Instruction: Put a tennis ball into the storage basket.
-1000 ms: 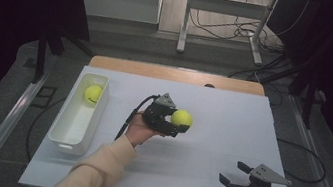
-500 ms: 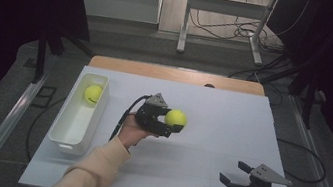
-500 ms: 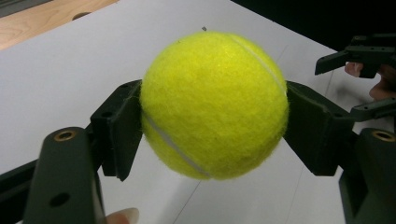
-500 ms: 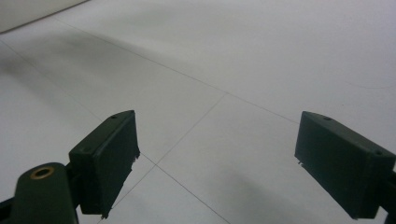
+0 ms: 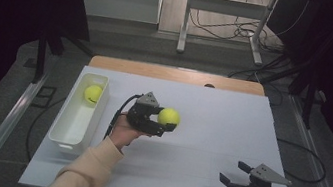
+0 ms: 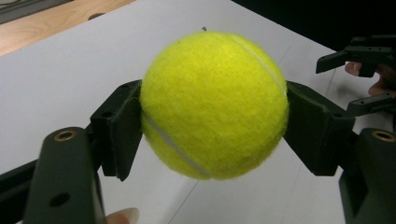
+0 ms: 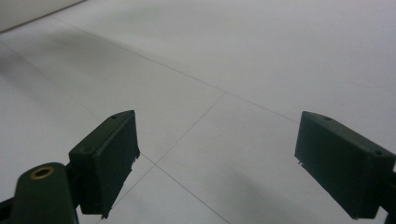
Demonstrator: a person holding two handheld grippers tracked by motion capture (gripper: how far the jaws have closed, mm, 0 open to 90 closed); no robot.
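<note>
The tennis ball [image 5: 169, 117] sits clamped in the left gripper [image 5: 164, 121], lifted above the table [image 5: 229, 129] near its middle — just right of the white bin [image 5: 70, 124]. Near the front right corner the right gripper [image 5: 233, 173] rests, jaws apart.

You are holding a yellow tennis ball [image 5: 169, 117] in your left hand-held gripper [image 5: 162, 121]; its two black jaws are pressing on the ball's opposite sides. The ball is fuzzy, round and whole, and a pale curved seam is running across it [image 6: 214, 105]. It is hanging in the air above the white counter [image 5: 212, 111], near the middle, and it is not touching the surface.
</note>
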